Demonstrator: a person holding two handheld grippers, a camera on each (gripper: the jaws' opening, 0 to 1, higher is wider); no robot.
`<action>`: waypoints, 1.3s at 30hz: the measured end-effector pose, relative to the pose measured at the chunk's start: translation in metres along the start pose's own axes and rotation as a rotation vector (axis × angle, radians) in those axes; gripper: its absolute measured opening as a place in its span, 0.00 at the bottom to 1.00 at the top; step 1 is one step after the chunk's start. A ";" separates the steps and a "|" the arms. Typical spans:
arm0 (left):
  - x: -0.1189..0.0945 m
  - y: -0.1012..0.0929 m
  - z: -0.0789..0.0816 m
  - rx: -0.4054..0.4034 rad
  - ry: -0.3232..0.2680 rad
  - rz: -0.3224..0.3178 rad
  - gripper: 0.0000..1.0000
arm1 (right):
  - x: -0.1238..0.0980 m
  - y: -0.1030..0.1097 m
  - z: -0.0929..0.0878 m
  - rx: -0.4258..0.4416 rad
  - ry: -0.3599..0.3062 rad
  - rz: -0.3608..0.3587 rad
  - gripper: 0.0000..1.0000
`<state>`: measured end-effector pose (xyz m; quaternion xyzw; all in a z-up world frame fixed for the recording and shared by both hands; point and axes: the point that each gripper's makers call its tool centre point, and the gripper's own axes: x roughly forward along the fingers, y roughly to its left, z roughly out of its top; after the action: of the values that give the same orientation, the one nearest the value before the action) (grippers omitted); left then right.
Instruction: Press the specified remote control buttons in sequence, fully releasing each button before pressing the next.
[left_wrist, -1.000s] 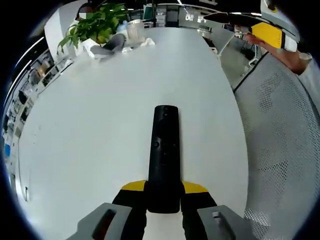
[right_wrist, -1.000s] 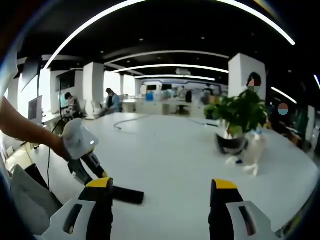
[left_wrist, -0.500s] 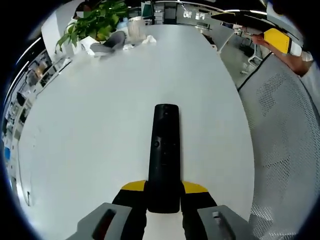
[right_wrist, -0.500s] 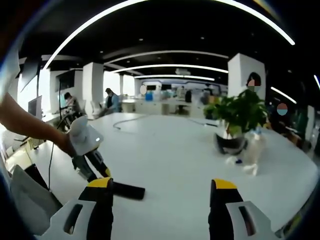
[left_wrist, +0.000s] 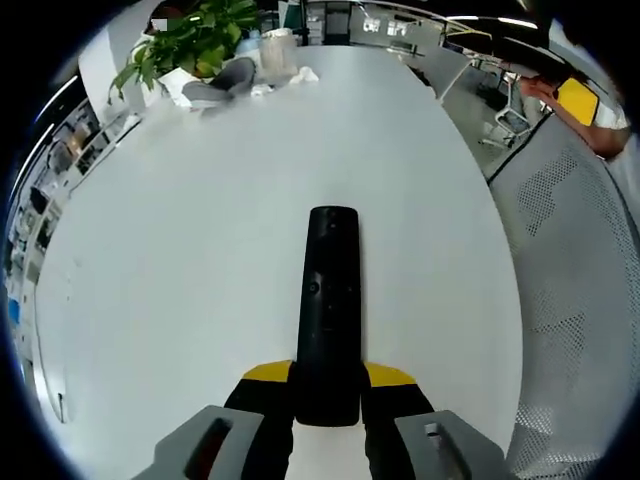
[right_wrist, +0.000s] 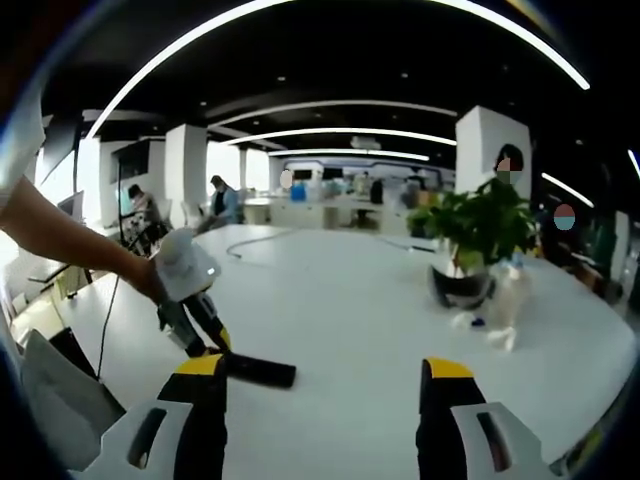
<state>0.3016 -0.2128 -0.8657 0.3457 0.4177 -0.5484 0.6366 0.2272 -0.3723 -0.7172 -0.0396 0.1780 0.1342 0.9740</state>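
Observation:
A long black remote control (left_wrist: 328, 310) points away from me over the white table (left_wrist: 180, 280), its near end clamped between the yellow-tipped jaws of my left gripper (left_wrist: 328, 385). In the right gripper view the same remote (right_wrist: 258, 370) juts from the left gripper (right_wrist: 190, 300), which a person's hand holds above the table at the left. My right gripper (right_wrist: 322, 395) hangs open above the table (right_wrist: 340, 310), its jaws wide apart with nothing between them, to the right of the remote.
A potted plant (right_wrist: 478, 235) in a dark pot stands at the table's far side, with a clear cup and scraps of paper (right_wrist: 495, 325) beside it. A white mesh chair (left_wrist: 570, 270) flanks the table's right edge. People sit at distant desks (right_wrist: 225, 205).
The left gripper with the remote has shifted rightward over the table, closer to the right gripper. The right gripper stays open and still.

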 end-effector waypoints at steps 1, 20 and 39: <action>0.000 0.001 0.000 0.000 0.001 -0.001 0.25 | 0.000 0.000 0.000 0.000 0.001 0.000 0.77; 0.002 0.025 0.006 -0.005 0.028 0.000 0.24 | 0.002 0.001 -0.004 -0.011 0.021 0.004 0.76; 0.005 0.054 0.012 0.013 0.061 -0.013 0.24 | 0.003 0.001 -0.007 -0.019 0.044 0.007 0.74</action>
<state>0.3574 -0.2168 -0.8659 0.3639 0.4356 -0.5444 0.6177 0.2273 -0.3712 -0.7249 -0.0511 0.1983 0.1385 0.9689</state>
